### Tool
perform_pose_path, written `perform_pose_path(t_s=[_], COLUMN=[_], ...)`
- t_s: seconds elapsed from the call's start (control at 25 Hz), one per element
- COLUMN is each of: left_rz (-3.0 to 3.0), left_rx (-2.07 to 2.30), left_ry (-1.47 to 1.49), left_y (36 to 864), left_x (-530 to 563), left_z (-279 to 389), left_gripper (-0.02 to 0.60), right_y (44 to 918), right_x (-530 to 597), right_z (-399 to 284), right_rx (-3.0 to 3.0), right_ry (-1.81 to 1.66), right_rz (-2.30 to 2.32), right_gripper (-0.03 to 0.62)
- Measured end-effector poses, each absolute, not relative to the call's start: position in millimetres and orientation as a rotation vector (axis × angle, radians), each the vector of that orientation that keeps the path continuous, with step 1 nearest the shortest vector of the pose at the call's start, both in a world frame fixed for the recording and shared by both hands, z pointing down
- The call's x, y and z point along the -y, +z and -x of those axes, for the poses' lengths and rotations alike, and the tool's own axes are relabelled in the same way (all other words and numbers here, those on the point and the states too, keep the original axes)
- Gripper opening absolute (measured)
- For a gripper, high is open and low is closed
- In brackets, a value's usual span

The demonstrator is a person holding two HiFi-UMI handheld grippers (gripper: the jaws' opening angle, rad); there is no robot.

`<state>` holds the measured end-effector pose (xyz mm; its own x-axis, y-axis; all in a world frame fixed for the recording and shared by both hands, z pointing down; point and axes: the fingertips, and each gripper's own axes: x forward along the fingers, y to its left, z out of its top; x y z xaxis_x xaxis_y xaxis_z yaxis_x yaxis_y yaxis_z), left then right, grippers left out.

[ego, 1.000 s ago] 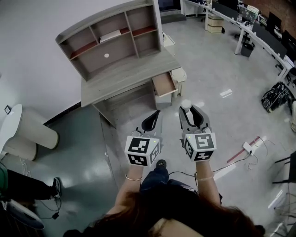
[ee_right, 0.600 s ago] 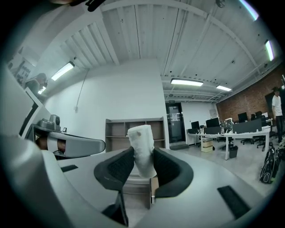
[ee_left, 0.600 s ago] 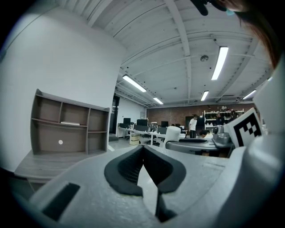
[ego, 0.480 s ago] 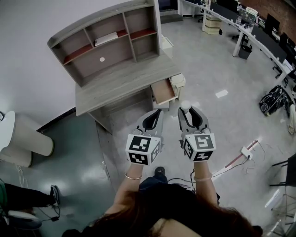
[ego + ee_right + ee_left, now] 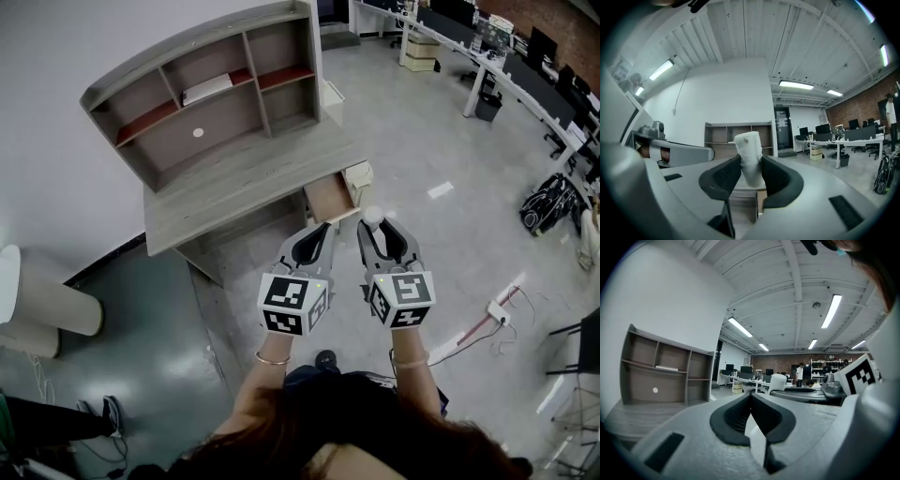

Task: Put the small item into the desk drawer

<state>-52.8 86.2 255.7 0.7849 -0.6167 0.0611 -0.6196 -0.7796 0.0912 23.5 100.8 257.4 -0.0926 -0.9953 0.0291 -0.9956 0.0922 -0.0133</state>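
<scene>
**Q:** Where is the small item?

**A:** A white roll [image 5: 748, 150] is clamped between the jaws of the right gripper [image 5: 374, 226]. The person holds it over the floor, just short of the desk [image 5: 234, 178].

**Q:** Which way does it point?

**A:** In the right gripper view its long axis stands upright and leans slightly left at the top. The upper end rises clear above the pads and the lower end sits down between them. From the head view only its rounded top shows at the jaw tips.

**Q:** And the other gripper?

**A:** The left gripper [image 5: 322, 228] is just beside the right one, its jaws brought together at the tips with nothing in them.

**Q:** What about the containers?

**A:** The drawer [image 5: 330, 195] is pulled out at the desk's right end, its brown inside turned up to the head camera. It lies just ahead of both grippers. On the desk stands a shelf unit [image 5: 225, 127]. One upper compartment holds a flat white object [image 5: 207, 89] lying on a red board. I cannot tell what that object is.
</scene>
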Motion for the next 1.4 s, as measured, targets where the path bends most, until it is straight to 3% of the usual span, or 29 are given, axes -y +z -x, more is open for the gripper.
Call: perform_pose_path(t_s=[0.64, 1.4], left_rz=[-2.86, -2.827], left_rx=[0.917, 0.985], left_ry=[0.055, 0.091], left_y=[268.5, 290.8], left_x=[-37.9, 46.5], left_z=[45.8, -10.9], left_gripper=[0.015, 0.015], right_y=[265.4, 289.1], right_x=[-48.5, 36.0], right_z=[-23.9, -75.9], right_rx=[2.253, 2.281], right_ry=[0.056, 0.075], right_rz=[-2.13, -2.061], right_gripper=[0.13, 0.13])
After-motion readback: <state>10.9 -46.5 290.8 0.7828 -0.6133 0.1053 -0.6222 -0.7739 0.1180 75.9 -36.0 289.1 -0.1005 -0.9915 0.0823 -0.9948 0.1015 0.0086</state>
